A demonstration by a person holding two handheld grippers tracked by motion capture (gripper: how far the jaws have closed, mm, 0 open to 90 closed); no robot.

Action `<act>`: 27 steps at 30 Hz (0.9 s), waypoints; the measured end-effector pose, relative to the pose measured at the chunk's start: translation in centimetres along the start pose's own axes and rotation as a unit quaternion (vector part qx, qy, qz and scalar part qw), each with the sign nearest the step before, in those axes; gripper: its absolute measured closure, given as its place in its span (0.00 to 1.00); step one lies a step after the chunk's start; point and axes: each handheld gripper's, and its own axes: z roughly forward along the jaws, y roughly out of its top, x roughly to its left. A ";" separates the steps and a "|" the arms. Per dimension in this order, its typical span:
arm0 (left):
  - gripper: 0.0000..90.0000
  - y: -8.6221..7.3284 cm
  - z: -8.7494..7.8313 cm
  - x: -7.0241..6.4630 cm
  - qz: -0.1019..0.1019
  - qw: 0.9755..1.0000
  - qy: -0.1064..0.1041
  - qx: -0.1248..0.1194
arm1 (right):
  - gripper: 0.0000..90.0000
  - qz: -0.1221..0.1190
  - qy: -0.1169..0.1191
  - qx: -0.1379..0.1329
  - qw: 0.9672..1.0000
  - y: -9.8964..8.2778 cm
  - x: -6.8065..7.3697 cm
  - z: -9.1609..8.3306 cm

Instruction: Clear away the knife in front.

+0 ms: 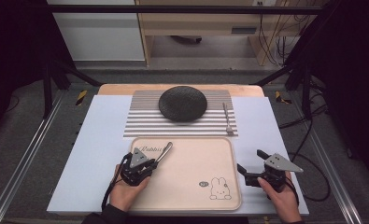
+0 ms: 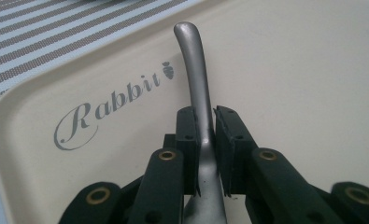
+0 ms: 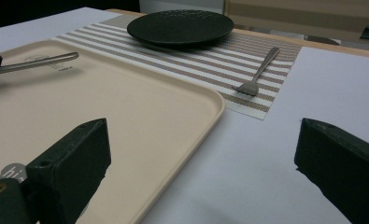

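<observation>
High view, lower centre of frame: beige tray (image 1: pixel 187 186) printed "Rabbit" with a rabbit drawing, set on a white table (image 1: pixel 98 140). Lower left: left gripper (image 1: pixel 150 161) over the tray's near-left area, jaws closed on a metal utensil handle (image 1: pixel 165 151) that points up-right; the utensil's head is hidden, so its type cannot be told. Lower right: right gripper (image 1: pixel 250 161) just right of the tray, above bare table, jaws wide apart, holding nothing. Upper centre: striped placemat (image 1: pixel 145 123) bearing a black plate (image 1: pixel 182 103). Right of the plate, on the mat: fork (image 1: pixel 227 119), lying flat.

Left gripper view, centre: handle (image 2: pixel 196 79) pinched between both pads.
</observation>
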 end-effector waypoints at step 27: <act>0.88 -0.6 0.5 -0.9 0.011 0.999 -0.005 0.046 | 0.04 -0.008 0.001 0.006 1.000 0.0 0.2 0.2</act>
